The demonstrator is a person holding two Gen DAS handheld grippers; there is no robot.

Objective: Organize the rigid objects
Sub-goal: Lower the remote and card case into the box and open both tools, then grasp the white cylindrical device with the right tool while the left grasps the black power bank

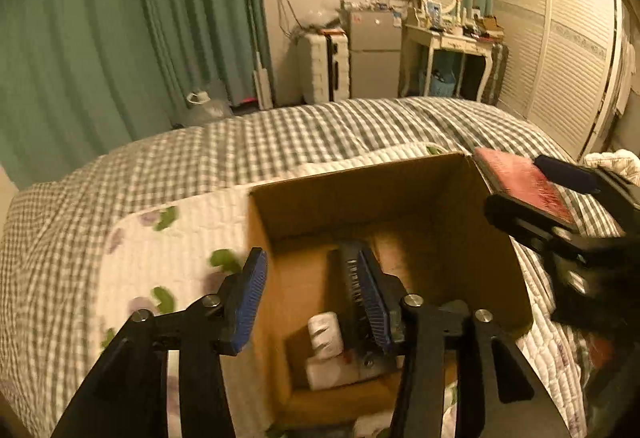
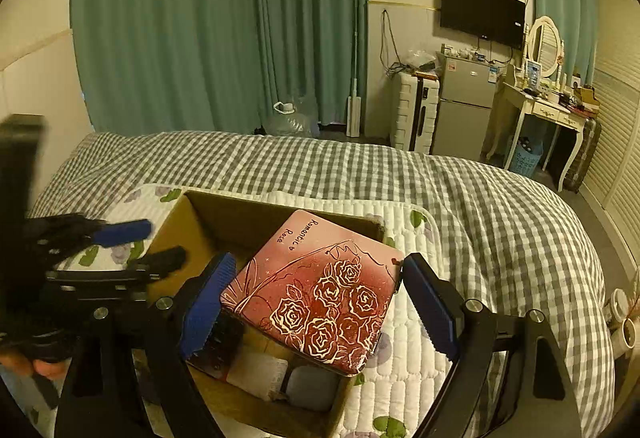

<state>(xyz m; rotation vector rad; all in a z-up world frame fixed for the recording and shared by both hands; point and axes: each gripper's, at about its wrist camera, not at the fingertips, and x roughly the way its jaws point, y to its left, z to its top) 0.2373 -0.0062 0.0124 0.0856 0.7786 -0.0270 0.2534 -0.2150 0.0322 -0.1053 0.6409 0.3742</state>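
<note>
An open cardboard box [image 1: 496, 262] sits on the bed; it also shows in the right wrist view [image 2: 240, 217]. Inside lie a black comb [image 1: 352, 278], white items [image 1: 326, 334] and a grey object [image 2: 312, 386]. My left gripper [image 1: 316, 302] is open and empty over the box's left wall. My right gripper [image 2: 320, 306] stands wide around a red rose-printed tin [image 2: 316, 302], which hangs over the box's right rim; in the left wrist view the tin [image 1: 520, 181] sits between the right fingers. Whether the pads press it is unclear.
The bed carries a grey checked cover [image 1: 320, 125] and a white floral quilt [image 1: 168, 250] under the box. Green curtains, a suitcase, a small fridge [image 2: 464, 105] and a dressing table [image 2: 552, 109] stand beyond the bed's far side.
</note>
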